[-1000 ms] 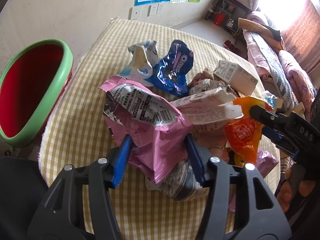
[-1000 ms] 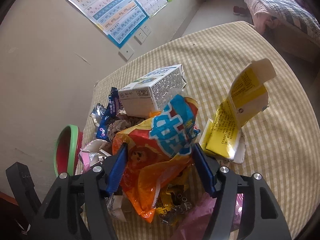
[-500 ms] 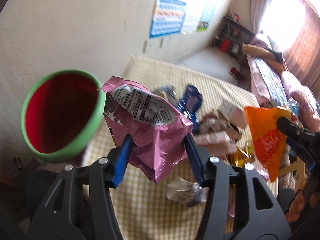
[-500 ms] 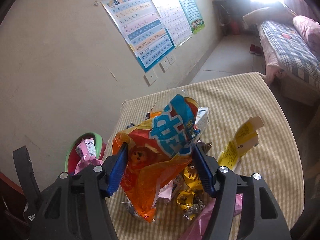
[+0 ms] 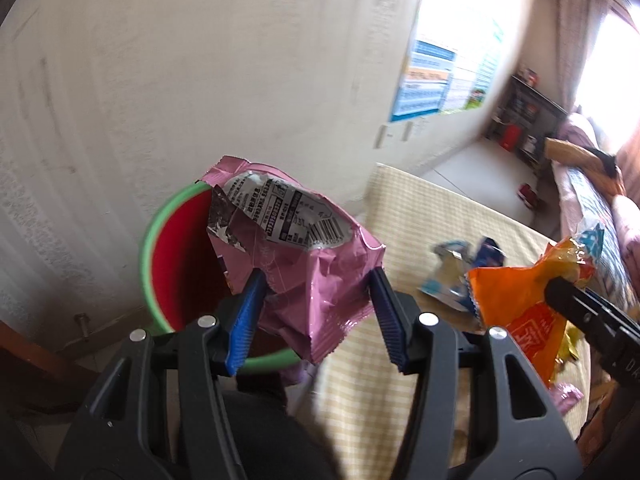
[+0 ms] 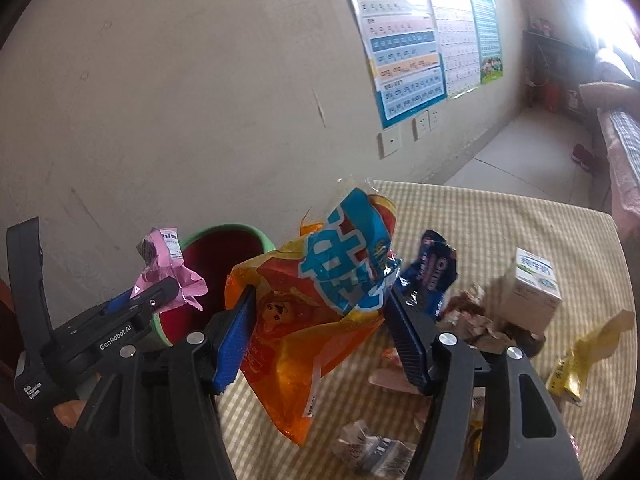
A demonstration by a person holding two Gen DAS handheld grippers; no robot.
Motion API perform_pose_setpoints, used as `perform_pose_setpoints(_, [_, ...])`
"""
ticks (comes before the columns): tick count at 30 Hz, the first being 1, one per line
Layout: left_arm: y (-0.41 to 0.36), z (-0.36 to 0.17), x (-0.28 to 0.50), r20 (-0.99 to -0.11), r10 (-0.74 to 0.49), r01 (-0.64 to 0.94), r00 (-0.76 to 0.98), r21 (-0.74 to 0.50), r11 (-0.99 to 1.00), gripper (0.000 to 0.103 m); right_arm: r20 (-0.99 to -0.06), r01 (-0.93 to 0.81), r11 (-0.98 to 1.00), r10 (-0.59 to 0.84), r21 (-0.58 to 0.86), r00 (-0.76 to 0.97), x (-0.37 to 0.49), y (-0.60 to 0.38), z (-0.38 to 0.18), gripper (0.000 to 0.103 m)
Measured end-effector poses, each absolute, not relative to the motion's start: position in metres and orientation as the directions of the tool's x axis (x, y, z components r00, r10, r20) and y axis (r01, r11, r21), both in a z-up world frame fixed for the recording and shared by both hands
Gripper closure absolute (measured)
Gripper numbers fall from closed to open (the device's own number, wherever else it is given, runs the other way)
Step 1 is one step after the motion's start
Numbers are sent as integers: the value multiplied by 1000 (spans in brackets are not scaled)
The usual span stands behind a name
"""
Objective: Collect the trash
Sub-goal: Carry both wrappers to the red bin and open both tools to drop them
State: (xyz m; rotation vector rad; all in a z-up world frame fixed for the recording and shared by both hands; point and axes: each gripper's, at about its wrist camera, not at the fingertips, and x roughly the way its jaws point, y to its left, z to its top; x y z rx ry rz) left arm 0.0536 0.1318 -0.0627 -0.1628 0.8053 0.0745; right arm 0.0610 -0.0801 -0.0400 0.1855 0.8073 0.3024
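Two wrappers (image 5: pixel 308 280) (image 6: pixel 320 300), each clamped between blue pads

Crumpled pink wrapper (image 5: pixel 308 276) at frame centre, over the red bin (image 5: pixel 180 264); orange bag (image 6: pixel 316 320) centred, crinkled, upright.

Two grippers (image 5: pixel 316 312) (image 6: pixel 320 336), one bin (image 6: pixel 224 240), one pink wrapper (image 5: pixel 304 272), one orange bag (image 6: pixel 312 320), one carton (image 6: pixel 532 292), three posters (image 6: pixel 404 36).
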Motion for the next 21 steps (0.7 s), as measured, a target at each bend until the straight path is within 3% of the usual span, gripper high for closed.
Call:
perform_pose_setpoints(6, [171,-67,61,-733,58,-211,678,-118,970,52,-687,-241,935,354,260,635,100,-28,-45,40])
perform_pose_setpoints(17, [191,-89,86,-771,3,-211,636,-169,963,49,-709,-296,938,331,178,623,138,37,-63,38])
perform_pose_setpoints(21, [194,-94,86,-771,-9,-218,636,-191,957,35,-709,-307,934,343,185,617,143,42,-65,34])
